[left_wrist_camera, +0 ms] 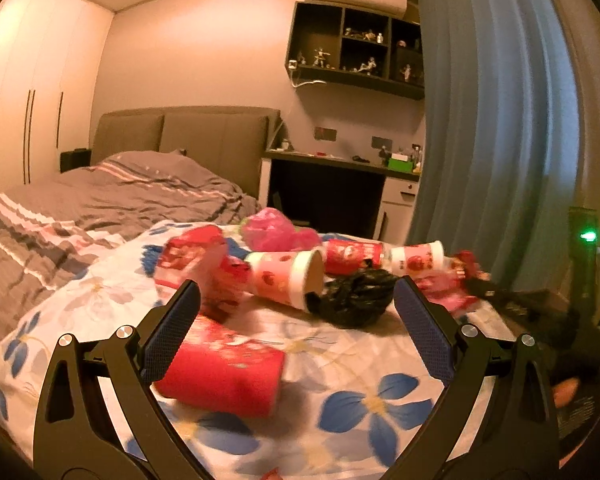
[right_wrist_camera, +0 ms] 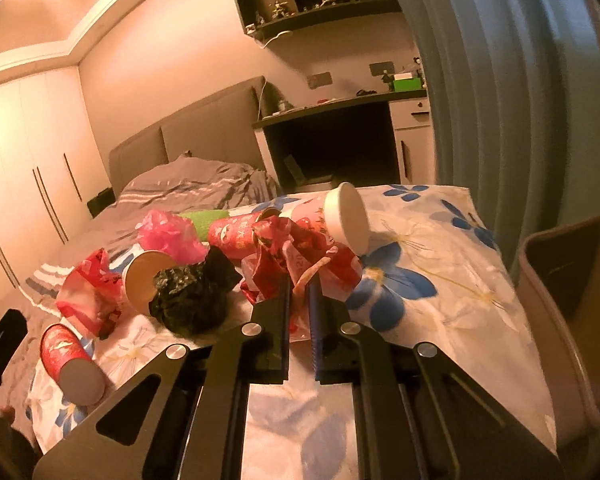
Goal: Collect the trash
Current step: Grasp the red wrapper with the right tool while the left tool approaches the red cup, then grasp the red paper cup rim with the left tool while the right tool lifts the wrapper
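The red wrapper (right_wrist_camera: 300,256) lies crumpled in the heap of trash on the floral sheet (right_wrist_camera: 440,280), and the right gripper (right_wrist_camera: 300,284) is nipped nearly closed on a pale strip of it. That makes this the pick-up step; next comes a lift clear of the pile and a carry to the bin (right_wrist_camera: 560,280) at 3 o'clock, without dragging neighbours along. Whether the pinch holds more than that thin strip is hard to judge. The left gripper (left_wrist_camera: 296,300) hangs wide open and empty, a red cup (left_wrist_camera: 224,376) below its left finger and a black bag (left_wrist_camera: 356,296) at 12 o'clock. Around the heap: 2 pale cups, a pink bag (right_wrist_camera: 168,236). Beyond are a grey bed (left_wrist_camera: 100,200), desk (left_wrist_camera: 340,164) and blue curtain (left_wrist_camera: 492,120).
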Motion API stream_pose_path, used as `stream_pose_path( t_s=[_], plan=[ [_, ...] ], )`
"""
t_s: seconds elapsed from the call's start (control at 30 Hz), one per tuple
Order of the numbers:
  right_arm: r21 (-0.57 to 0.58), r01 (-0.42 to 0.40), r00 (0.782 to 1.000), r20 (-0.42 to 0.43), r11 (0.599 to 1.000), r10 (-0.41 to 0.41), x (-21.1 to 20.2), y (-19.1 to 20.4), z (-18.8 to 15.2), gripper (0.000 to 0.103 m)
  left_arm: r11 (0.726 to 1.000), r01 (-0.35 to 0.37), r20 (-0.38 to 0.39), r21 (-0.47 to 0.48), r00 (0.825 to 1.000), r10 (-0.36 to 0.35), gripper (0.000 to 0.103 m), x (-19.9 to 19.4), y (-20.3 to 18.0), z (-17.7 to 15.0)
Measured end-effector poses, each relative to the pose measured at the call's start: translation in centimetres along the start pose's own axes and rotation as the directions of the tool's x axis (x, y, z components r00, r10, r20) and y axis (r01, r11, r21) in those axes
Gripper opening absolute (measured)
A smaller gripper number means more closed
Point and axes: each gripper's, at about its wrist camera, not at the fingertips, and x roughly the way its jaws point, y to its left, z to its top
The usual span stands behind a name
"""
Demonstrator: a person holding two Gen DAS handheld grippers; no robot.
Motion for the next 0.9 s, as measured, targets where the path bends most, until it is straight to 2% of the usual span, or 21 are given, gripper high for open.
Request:
stream_pose_path(
  t_s=[0.17, 0.33, 0.43, 0.53, 0.57, 0.63, 0.7, 0.9],
  plan=[
    [0.011, 0.009, 1.0, 0.023, 1.0, -0.009, -2.4, -0.1, -0.9, 0.009, 1.0, 0.003, -0.039, -0.026, 0.999, -0.004, 0.095, 0.0, 3.6, -0.9],
    [0.023, 0.009, 1.0, 0.017, 1.0, -0.009, -3.8, 0.0, -1.9, 0.009, 0.995, 0.076, -0.089, -0.071, 0.993, -0.083, 0.092, 0.4, 7.0, -1.6],
    [0.032, 0.009, 1.0, 0.013, 0.999, -0.01, -4.4, 0.1, -2.3, 0.009, 0.988, 0.127, -0.124, -0.093, 0.983, -0.138, 0.091, 1.2, 8.5, -1.9],
    [0.028, 0.013, 1.0, 0.015, 1.0, -0.014, -4.9, 0.4, -2.5, 0.009, 0.973, 0.181, -0.178, -0.143, 0.962, -0.205, 0.086, 2.2, 9.8, -2.6],
    [0.022, 0.015, 1.0, 0.016, 1.0, -0.016, -5.0, 0.6, -2.5, 0.009, 0.961, 0.22, -0.197, -0.169, 0.948, -0.252, 0.086, 2.5, 10.1, -2.9],
    [0.015, 0.02, 1.0, 0.017, 1.0, -0.02, -5.0, 0.8, -2.5, 0.009, 0.951, 0.239, -0.223, -0.194, 0.934, -0.28, 0.083, 3.2, 10.6, -3.3],
    [0.012, 0.021, 1.0, 0.015, 1.0, -0.021, -5.0, 0.9, -2.6, 0.009, 0.935, 0.273, -0.25, -0.226, 0.911, -0.327, 0.074, 3.7, 10.9, -3.7],
    [0.003, 0.02, 1.0, 0.007, 1.0, -0.02, -5.0, 1.4, -2.8, 0.009, 0.911, 0.335, -0.285, -0.241, 0.873, -0.396, 0.051, 3.7, 10.8, -4.3]
  ],
)
